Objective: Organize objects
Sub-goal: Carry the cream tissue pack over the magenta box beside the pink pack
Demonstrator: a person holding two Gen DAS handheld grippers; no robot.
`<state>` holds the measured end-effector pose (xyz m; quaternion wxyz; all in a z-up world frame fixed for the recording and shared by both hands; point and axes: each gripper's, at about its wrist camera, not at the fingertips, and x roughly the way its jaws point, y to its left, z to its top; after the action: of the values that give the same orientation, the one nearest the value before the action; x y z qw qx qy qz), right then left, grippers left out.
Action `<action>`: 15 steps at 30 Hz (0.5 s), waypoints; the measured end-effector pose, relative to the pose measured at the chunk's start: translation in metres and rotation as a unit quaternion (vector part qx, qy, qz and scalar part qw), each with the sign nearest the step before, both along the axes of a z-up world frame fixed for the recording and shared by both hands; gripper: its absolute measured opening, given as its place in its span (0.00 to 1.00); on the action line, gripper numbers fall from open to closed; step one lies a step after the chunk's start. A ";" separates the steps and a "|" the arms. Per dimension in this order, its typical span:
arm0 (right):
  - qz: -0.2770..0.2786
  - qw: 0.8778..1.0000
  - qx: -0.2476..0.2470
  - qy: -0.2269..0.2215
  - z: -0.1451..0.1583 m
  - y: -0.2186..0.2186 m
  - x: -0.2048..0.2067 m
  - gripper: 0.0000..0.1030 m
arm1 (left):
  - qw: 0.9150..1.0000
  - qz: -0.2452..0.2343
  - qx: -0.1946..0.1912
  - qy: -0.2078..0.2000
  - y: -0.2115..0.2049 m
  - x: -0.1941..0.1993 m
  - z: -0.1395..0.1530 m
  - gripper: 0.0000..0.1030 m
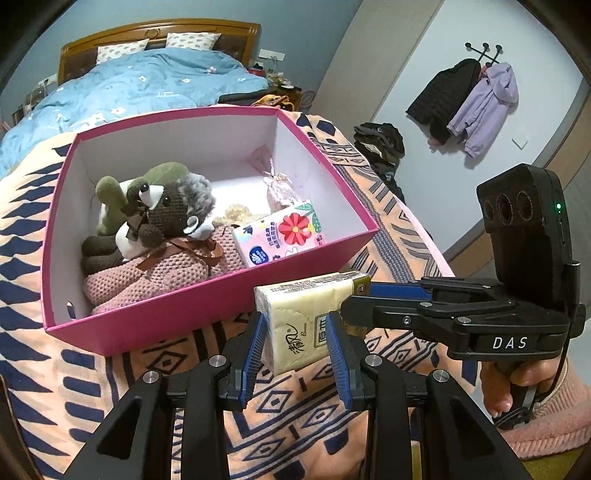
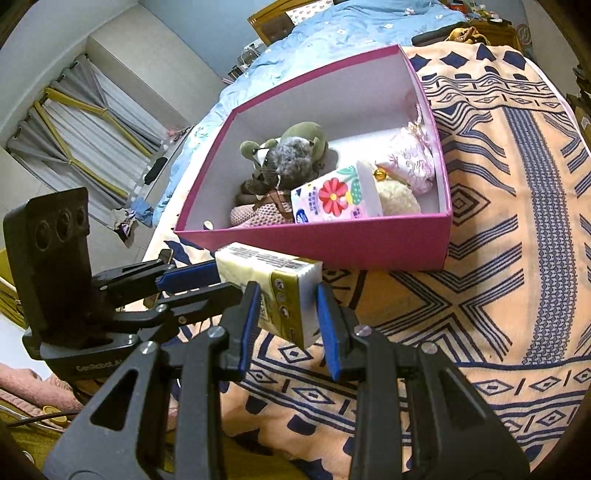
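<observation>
A yellow tissue pack (image 1: 308, 314) is held above the patterned blanket, just in front of the pink box (image 1: 207, 317). My left gripper (image 1: 297, 334) is shut on one end of the pack. My right gripper (image 2: 286, 314) closes on its other end (image 2: 284, 291); its right pad shows a small gap from the pack. Each gripper shows in the other's view, the right one (image 1: 351, 306) and the left one (image 2: 207, 280). The box (image 2: 332, 240) holds a brown plush doll (image 1: 162, 214), a knitted pink item (image 1: 162, 269), a floral tissue pack (image 1: 280, 236) and a pink pouch (image 2: 410, 158).
The box sits on an orange and navy patterned blanket (image 2: 498, 258) over a bed. A blue quilt (image 1: 129, 88) and wooden headboard (image 1: 159, 33) lie behind. Coats (image 1: 465, 99) hang on the right wall. Grey curtains (image 2: 92, 129) are at the left.
</observation>
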<state>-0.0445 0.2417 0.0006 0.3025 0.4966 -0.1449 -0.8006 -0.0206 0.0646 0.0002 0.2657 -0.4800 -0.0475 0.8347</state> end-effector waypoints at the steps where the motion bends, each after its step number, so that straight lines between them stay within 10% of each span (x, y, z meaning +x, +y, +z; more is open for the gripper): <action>1: 0.000 1.000 0.000 0.001 0.001 0.000 0.000 0.33 | 1.000 0.001 0.000 0.001 0.000 0.000 0.001 0.32; 15: 0.009 1.000 -0.003 0.017 0.011 -0.009 -0.007 0.33 | 1.000 0.014 0.001 0.015 -0.007 -0.002 0.011 0.32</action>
<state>-0.0511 0.2327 0.0112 0.3135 0.4833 -0.1375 -0.8057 -0.0223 0.0579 0.0113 0.2551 -0.4665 -0.0509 0.8454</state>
